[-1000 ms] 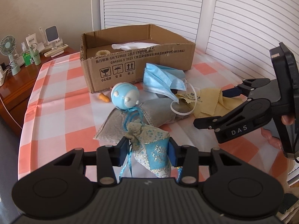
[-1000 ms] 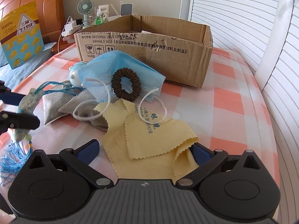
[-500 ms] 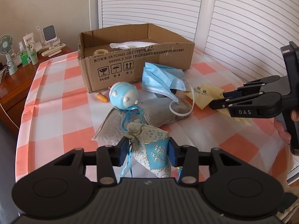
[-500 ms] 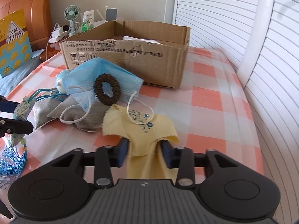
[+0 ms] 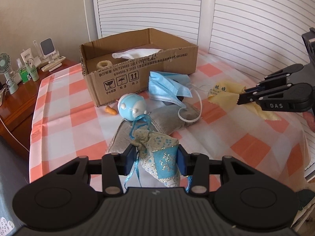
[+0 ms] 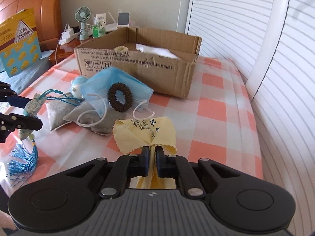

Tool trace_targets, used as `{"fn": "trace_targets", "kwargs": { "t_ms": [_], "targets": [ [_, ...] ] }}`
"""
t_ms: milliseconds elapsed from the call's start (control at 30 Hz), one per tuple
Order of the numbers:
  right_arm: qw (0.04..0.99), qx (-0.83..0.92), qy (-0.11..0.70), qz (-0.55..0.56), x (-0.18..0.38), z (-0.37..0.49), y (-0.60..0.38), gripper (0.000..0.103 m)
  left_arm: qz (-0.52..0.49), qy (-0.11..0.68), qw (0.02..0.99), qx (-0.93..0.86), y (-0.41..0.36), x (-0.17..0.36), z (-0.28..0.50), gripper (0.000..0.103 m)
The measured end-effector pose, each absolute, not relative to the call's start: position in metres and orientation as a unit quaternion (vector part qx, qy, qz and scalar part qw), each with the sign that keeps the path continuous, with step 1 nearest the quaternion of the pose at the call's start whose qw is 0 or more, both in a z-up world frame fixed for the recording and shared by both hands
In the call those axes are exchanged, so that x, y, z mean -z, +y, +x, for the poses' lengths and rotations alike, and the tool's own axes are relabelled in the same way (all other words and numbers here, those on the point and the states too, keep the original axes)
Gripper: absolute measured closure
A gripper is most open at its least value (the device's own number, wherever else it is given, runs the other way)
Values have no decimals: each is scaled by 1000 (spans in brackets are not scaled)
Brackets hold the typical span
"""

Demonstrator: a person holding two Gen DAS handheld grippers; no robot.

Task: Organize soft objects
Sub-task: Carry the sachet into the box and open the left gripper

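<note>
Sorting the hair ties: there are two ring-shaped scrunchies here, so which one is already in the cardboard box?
The beige scrunchie, lying inside the cardboard box beside the white cloth. The dark brown scrunchie lies outside, on the blue face mask.

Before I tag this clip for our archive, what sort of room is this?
Probably a bedroom at home: a wooden headboard stands in the corner, a bedside cabinet carries a small fan and toiletries, and white louvered doors run behind the checked tablecloth.
</note>
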State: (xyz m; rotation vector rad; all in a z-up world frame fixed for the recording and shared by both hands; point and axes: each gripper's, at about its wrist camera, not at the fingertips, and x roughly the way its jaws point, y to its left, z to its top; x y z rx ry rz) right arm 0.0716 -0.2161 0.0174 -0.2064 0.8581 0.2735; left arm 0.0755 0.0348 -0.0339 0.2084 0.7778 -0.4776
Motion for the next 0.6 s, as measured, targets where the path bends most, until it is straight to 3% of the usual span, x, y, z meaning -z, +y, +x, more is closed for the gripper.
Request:
{"fn": "trace_targets", "kwargs": {
  "t_ms": [600],
  "targets": [
    [912,-164,361,-107,-82,76,-218,94,124,332,900,255,35,-19,98,62]
  ]
}}
